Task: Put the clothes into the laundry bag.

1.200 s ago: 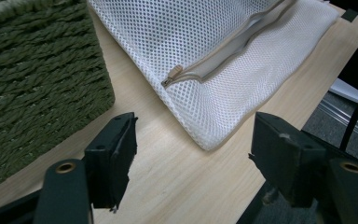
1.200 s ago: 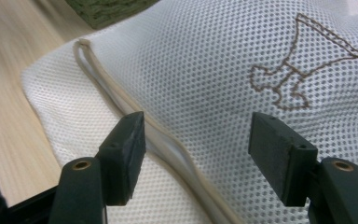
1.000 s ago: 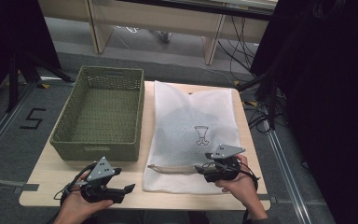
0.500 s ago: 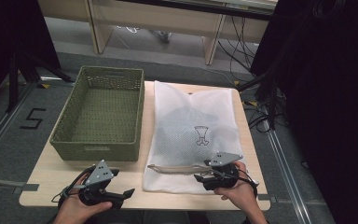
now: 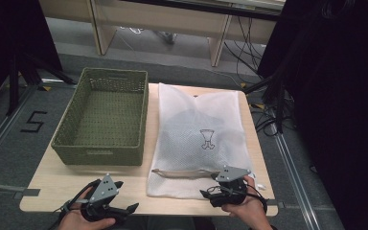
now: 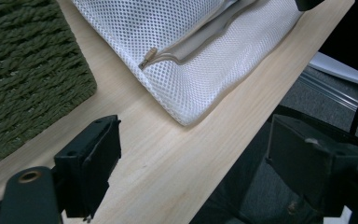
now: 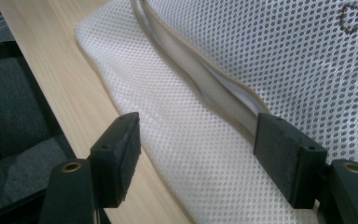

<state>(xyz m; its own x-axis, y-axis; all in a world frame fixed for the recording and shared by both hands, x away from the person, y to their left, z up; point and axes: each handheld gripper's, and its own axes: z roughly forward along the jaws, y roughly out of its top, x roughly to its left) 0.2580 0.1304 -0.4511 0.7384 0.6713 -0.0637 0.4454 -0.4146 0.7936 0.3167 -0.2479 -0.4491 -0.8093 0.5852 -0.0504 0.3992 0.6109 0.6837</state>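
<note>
On the pale wooden table (image 5: pixel 139 184), the white mesh zip-up laundry bag (image 5: pixel 199 139) lies flat beside the green woven basket (image 5: pixel 103 117). My right gripper (image 5: pixel 208 193) hovers over its beige zipper (image 7: pixel 205 88) — jaws spread, just widening, pinching nothing. My left gripper (image 5: pixel 127 199) — jaws spread too — hangs over the near table edge.

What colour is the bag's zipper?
Beige, on the white mesh bag; zipper clearest in the left gripper view.
</note>
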